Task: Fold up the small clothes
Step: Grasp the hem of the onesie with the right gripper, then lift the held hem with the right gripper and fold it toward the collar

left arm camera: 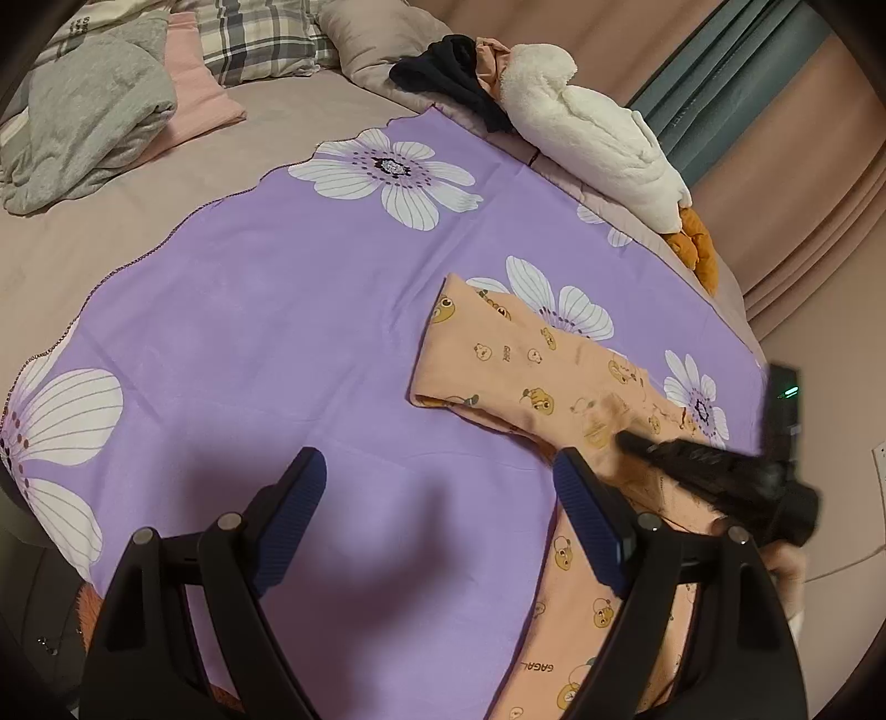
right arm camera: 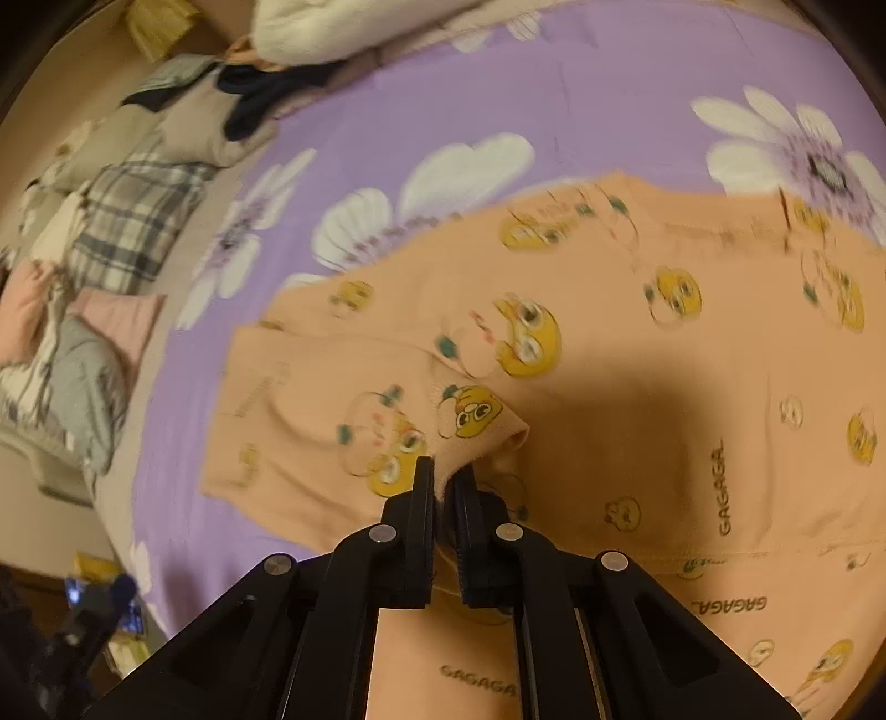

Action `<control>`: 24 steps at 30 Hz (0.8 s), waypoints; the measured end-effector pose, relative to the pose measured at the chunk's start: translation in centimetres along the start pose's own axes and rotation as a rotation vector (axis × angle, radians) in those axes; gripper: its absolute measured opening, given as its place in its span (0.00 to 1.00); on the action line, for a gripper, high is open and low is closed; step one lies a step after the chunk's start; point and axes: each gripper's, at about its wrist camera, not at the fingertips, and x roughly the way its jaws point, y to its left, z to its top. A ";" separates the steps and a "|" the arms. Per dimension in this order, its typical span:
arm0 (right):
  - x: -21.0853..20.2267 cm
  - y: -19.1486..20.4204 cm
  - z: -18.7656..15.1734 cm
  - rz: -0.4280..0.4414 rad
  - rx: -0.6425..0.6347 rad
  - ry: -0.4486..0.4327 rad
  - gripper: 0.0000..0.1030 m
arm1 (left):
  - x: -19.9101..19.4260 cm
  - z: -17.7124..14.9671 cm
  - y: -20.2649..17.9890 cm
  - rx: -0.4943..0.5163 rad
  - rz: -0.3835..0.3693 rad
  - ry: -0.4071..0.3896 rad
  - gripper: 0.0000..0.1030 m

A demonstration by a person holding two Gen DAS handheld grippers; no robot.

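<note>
A small peach garment point(left arm camera: 531, 382) printed with yellow cartoon chicks lies on a purple flowered cloth point(left arm camera: 277, 310) spread over a bed. My left gripper point(left arm camera: 443, 493) is open and empty above the purple cloth, just left of the garment. My right gripper point(right arm camera: 443, 476) is shut on a fold of the peach garment point(right arm camera: 476, 421) and lifts that edge over the rest of the garment. The right gripper also shows in the left wrist view point(left arm camera: 720, 471), blurred, over the garment's right part.
A grey garment point(left arm camera: 88, 122) and a pink one point(left arm camera: 199, 88) lie at the far left by plaid pillows point(left arm camera: 260, 39). A white plush toy point(left arm camera: 598, 127) and a dark garment point(left arm camera: 448, 72) lie at the far right edge. Curtains point(left arm camera: 803, 166) hang beyond.
</note>
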 end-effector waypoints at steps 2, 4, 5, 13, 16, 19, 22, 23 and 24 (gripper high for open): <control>-2.0 0.6 0.6 0.004 -0.037 -0.040 0.07 | 0.1 0.0 0.0 -0.001 -0.001 0.001 0.82; -4.8 1.6 1.4 0.026 -0.081 -0.088 0.07 | 0.0 0.1 -0.2 0.001 -0.003 0.000 0.82; -5.5 2.0 1.8 0.028 -0.096 -0.106 0.07 | 0.1 0.1 -0.3 0.002 -0.002 0.000 0.82; -13.2 5.6 4.7 0.028 -0.233 -0.271 0.07 | 0.3 0.4 -1.2 0.021 -0.003 0.001 0.82; -14.5 6.3 5.3 0.007 -0.262 -0.309 0.07 | 0.6 0.6 -1.6 0.031 -0.003 0.004 0.82; -15.6 6.3 5.6 -0.028 -0.275 -0.341 0.07 | 1.0 0.7 -1.9 0.038 -0.005 0.011 0.82; -16.8 5.4 5.5 -0.049 -0.266 -0.363 0.07 | 1.6 0.9 -2.4 0.049 -0.004 0.021 0.82; -17.1 5.0 5.5 -0.049 -0.256 -0.368 0.07 | 1.8 1.0 -2.6 0.052 -0.006 0.022 0.82; -17.4 4.4 5.5 -0.050 -0.245 -0.373 0.07 | 2.1 1.2 -2.8 0.055 -0.008 0.026 0.82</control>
